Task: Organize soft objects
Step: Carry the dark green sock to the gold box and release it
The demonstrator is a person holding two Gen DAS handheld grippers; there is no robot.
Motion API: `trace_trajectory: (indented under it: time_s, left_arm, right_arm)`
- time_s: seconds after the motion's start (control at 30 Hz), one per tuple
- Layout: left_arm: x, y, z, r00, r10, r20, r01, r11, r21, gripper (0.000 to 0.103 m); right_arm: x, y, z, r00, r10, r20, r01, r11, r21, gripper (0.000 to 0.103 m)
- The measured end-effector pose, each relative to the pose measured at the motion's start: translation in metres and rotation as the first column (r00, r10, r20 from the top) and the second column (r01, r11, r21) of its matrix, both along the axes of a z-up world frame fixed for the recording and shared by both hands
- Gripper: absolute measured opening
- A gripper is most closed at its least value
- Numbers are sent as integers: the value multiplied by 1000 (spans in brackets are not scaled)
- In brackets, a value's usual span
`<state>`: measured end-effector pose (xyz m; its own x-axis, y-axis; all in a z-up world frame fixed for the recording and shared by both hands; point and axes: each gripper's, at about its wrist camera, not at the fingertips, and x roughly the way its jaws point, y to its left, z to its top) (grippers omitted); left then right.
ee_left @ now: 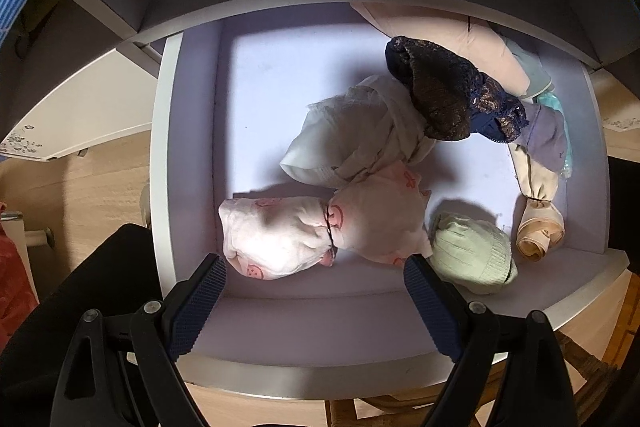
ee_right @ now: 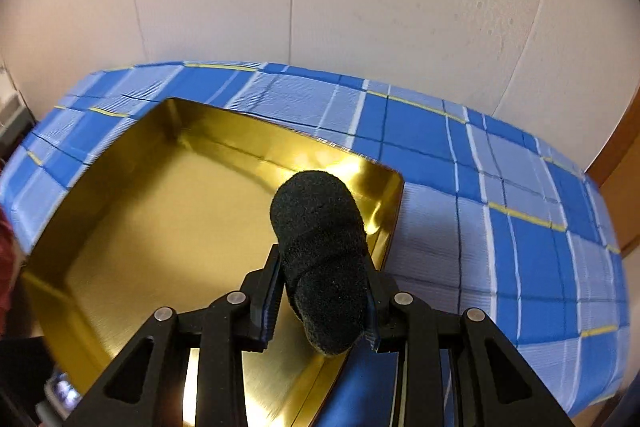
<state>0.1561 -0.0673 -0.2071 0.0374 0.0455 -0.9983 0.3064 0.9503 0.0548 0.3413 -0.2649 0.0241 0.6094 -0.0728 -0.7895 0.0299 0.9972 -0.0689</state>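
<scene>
The right gripper clamps one rolled black fuzzy sock over one shiny gold rectangular tray on a blue plaid cloth. The left gripper, jaws wide and empty, points down into one white open drawer; a pink printed bundle lies at twelve o'clock, a pale green roll at two.

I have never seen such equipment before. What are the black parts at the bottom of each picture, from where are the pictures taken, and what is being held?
They are two hand-held grippers, each with its own camera looking along its jaws. The left gripper points down into a white drawer of rolled clothes, such as a pink bundle; its jaws are open and empty. The right gripper holds a black rolled sock over a gold tray on a blue checked cloth.
</scene>
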Motion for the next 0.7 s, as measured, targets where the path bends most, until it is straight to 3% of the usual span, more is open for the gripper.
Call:
trace_trajectory:
  time_s: [0.17, 0.2, 0.3, 0.7]
  left_arm:
    - [2, -1, 0, 1000, 8, -6, -8, 1000, -18, 92]
    - [2, -1, -1, 1000, 9, -7, -9, 1000, -20, 92]
    - [3, -2, -3, 1000, 11, -15, -11, 1000, -16, 92]
    - [2, -2, -13, 999, 10, -51, -11, 1000, -20, 92]
  right_arm:
    - [27, 3, -9, 1000, -15, -13, 14, 996, -85, 41]
    - [30, 2, -11, 1000, -25, -15, 23, 995, -97, 46]
    - [31, 0, -11, 999, -33, -3, 32, 997, -76, 54]
    - [-31, -22, 0, 995, -62, 75, 61, 998, 7, 64]
